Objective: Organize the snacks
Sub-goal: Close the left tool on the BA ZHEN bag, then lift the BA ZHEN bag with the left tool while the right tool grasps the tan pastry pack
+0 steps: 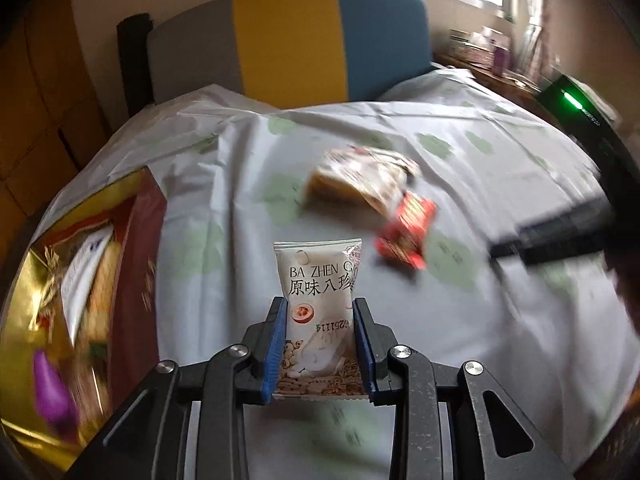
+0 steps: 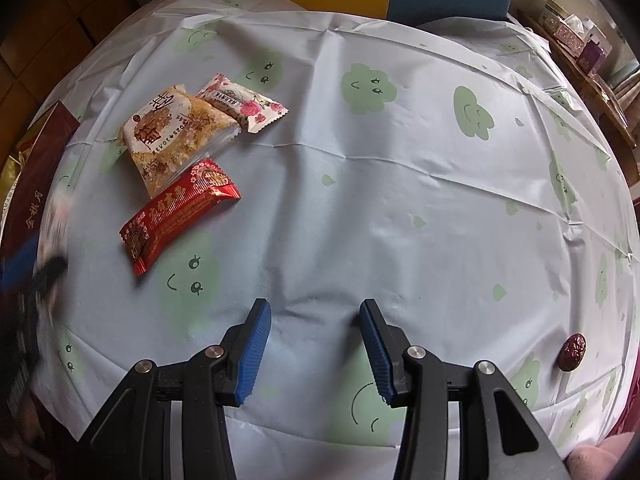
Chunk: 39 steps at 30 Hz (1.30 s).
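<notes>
Left wrist view: the left tool (image 1: pixel 320 322) grips a white printed snack packet (image 1: pixel 318 280) beside the gold-lined red box (image 1: pixel 142 240), already part-filled. Three packets remain on the counter (image 2: pixel 400 200): brown (image 2: pixel 176 136), floral (image 2: pixel 244 102), red foil (image 2: pixel 180 216). The right tool (image 2: pixel 316 346) hangs half-open, empty.

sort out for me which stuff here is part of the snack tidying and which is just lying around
Part of the job:
- white snack packet, gripped by the left gripper
- red packet
- brown pastry packet
- rose-print packet
- gift box with snacks inside
- right gripper, open and empty

Just lying about:
- chair
- tissue boxes on the side shelf
- red date, possibly a stray
</notes>
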Tool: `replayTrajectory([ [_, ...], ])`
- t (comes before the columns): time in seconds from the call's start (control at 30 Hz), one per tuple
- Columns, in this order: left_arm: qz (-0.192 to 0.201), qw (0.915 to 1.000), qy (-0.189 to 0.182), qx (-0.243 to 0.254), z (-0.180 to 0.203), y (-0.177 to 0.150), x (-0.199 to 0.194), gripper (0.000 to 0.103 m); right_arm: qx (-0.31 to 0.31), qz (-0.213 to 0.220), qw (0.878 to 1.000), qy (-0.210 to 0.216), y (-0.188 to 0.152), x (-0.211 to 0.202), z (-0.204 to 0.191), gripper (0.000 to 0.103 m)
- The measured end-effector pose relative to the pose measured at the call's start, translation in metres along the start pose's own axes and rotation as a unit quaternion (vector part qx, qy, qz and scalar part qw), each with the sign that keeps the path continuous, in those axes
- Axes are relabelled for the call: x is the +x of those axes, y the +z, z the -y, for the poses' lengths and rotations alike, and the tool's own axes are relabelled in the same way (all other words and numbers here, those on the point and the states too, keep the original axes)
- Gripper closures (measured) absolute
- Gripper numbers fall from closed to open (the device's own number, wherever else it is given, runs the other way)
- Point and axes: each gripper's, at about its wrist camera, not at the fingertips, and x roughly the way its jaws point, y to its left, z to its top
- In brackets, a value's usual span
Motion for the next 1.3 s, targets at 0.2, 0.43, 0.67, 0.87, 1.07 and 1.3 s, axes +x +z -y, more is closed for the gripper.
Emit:
replayTrajectory([
  [0.2, 0.014, 0.9994, -0.008, 0.03, 0.018, -0.036, -0.004, 0.07, -0.002, 0.005, 1.0, -0.002, 0.0, 0.0, 0.0, 0.056],
  [0.43, 0.03, 0.9989, -0.027, 0.023, 0.013, -0.044, -0.004, 0.069, -0.012, 0.016, 1.0, -0.007, -0.003, -0.002, -0.003, 0.056],
  [0.67, 0.047, 0.9984, -0.027, 0.017, 0.012, -0.048, -0.003, 0.069, -0.011, 0.024, 1.0, -0.009, -0.009, -0.003, -0.007, 0.056],
  [0.87, 0.06, 0.9976, -0.032, 0.012, 0.011, -0.051, -0.004, 0.069, -0.041, 0.064, 0.997, 0.029, -0.003, -0.026, -0.019, 0.056],
  [1.07, 0.068, 0.9969, -0.039, 0.008, 0.009, -0.054, -0.004, 0.069, -0.116, 0.088, 0.987, 0.066, 0.029, -0.043, -0.058, 0.039],
  [1.3, 0.073, 0.9962, -0.048, 0.0, 0.006, -0.055, -0.004, 0.069, -0.228, 0.073, 0.971, 0.024, 0.078, -0.026, -0.122, 0.029],
])
